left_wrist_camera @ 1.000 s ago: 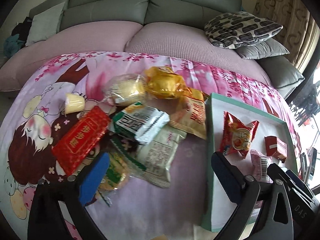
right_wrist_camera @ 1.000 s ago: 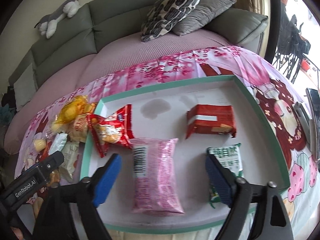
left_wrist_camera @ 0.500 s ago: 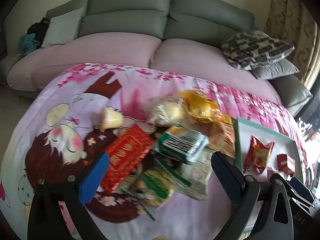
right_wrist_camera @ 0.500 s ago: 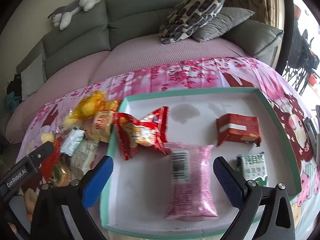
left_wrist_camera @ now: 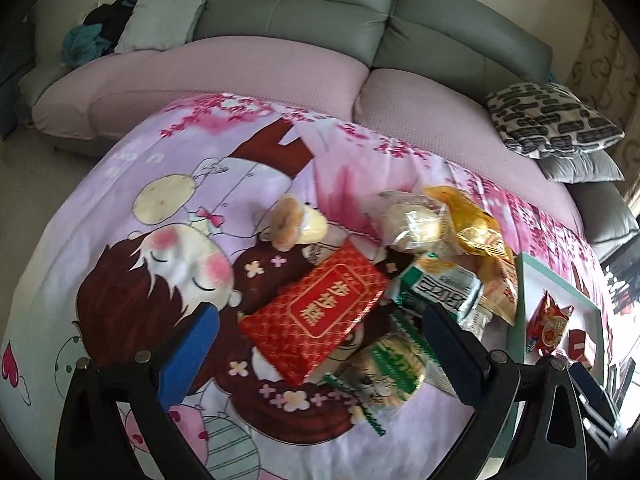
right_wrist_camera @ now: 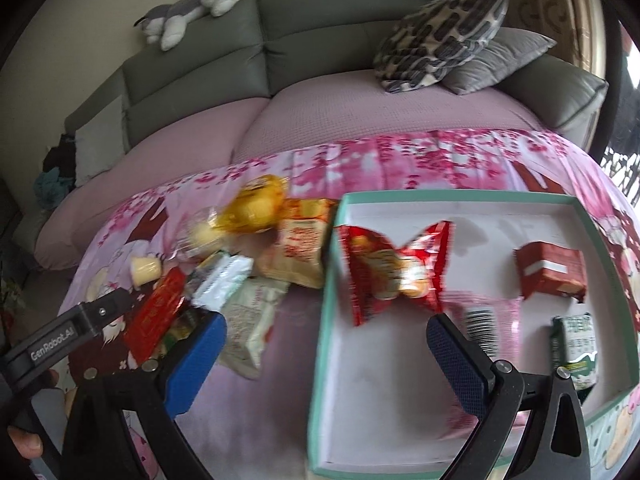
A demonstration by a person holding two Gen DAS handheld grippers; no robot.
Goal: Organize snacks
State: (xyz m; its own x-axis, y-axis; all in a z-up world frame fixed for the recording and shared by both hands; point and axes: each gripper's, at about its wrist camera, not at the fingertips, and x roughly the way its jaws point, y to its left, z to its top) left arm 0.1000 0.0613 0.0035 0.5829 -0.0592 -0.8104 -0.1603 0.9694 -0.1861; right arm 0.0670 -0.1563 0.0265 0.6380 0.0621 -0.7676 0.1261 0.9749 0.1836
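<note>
Left gripper is wide open w/ nothing between its blue pads, hanging over the loose snack pile on the pink cartoon-print cloth. Directly between its fingers: a flat red foil packet w/ gold lettering, lying diagonally. Just below it, partly tucked under its lower end, a green-and-white crinkled wrapper. To the right, a white-and-green sachet sits near the right finger, overlapping a beige-orange snack bag. Behind those, a clear bag of pale round buns touches a yellow foil pouch. A small yellow pudding cup lies on its side, a bit apart from the pile, far-left of it.

Right gripper also fully open, empty, hovering over the left rim of the shallow white tray w/ teal edge. In the tray: a red crimped snack bag at the left side, a brick-red small box further right, a pink striped packet w/ barcode partly behind the right finger, and a green-white packet at the near-right corner. View is motion-blurred. The pile sits just left of the tray, on the cloth.

Behind: grey sofa w/ a patterned black-and-cream cushion and a grey-white plush toy on its back.
</note>
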